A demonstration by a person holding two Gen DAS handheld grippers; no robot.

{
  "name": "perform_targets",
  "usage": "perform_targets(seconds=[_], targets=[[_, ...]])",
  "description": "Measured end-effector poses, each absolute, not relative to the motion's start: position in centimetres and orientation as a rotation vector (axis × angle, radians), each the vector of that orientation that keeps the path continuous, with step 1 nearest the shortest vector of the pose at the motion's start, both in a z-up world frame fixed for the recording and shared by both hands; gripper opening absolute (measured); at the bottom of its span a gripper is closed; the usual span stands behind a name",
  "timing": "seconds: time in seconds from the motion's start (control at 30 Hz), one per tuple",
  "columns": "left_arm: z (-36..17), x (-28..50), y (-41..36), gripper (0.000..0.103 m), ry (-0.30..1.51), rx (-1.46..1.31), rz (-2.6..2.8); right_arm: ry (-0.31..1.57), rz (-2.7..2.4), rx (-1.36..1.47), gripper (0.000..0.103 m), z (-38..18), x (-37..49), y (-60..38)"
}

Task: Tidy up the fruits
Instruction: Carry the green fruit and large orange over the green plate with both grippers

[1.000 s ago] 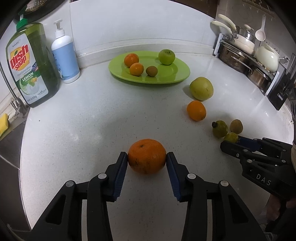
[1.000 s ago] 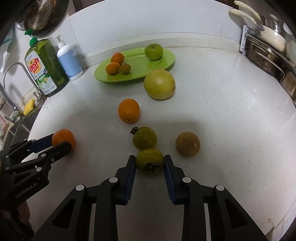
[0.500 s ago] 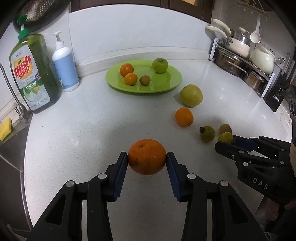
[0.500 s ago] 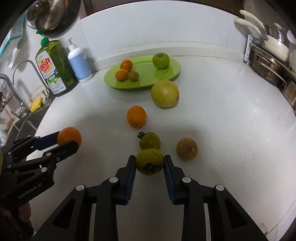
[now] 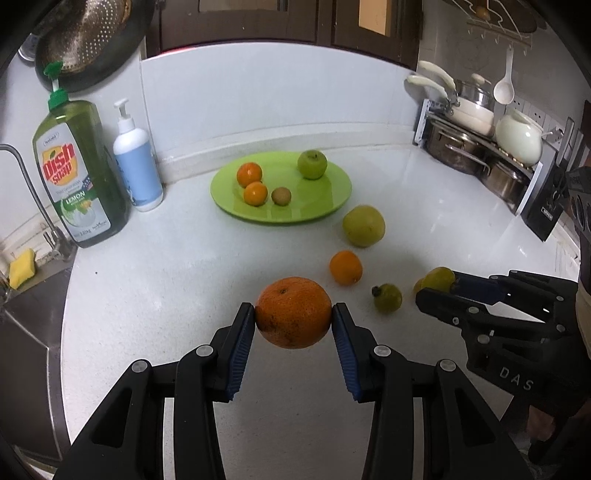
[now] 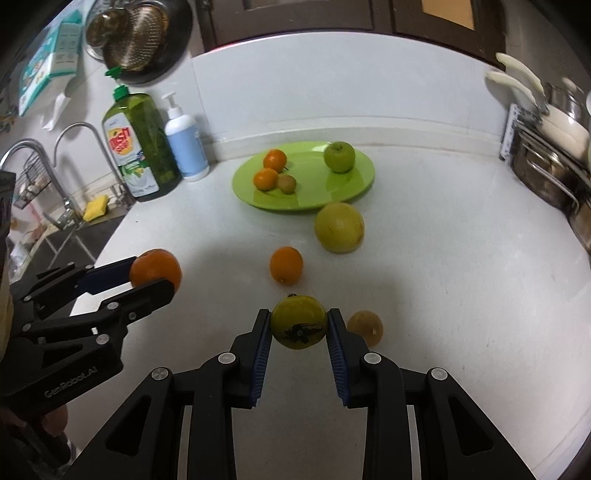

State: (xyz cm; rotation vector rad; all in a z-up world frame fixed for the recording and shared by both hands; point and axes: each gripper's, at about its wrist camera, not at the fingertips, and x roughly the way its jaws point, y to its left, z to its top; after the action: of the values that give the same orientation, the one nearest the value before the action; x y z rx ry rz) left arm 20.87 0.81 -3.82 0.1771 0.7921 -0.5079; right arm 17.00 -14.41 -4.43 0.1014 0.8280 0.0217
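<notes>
The colander [image 5: 88, 33] on the wall runs off the top edge. A small brown fruit [image 6: 365, 328] sits half hidden behind the right gripper's [image 6: 299, 328] finger. The dish soap bottle's [image 6: 138, 147] small print is unreadable.

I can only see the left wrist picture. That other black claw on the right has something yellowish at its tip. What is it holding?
Observer: In the right wrist view, the right gripper is shut on a yellow-green fruit whose dark dried calyx faces the camera.
Visitor: Is anything hidden behind that claw?
Observer: Yes, a brown round fruit lies on the counter, just right of the gripper's finger.
Visitor: Anything up near the sink that I'm missing?
Observer: A pale blue carton sits left of the metal colander.
</notes>
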Motion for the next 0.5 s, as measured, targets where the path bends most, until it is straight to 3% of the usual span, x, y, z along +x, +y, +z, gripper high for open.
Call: perform_targets(seconds=[0.5], targets=[[-0.6, 22.5, 0.0, 0.042, 0.723, 0.135, -0.474, 0.732, 0.084, 0.033, 0.031, -0.7, 18.9, -14.7]])
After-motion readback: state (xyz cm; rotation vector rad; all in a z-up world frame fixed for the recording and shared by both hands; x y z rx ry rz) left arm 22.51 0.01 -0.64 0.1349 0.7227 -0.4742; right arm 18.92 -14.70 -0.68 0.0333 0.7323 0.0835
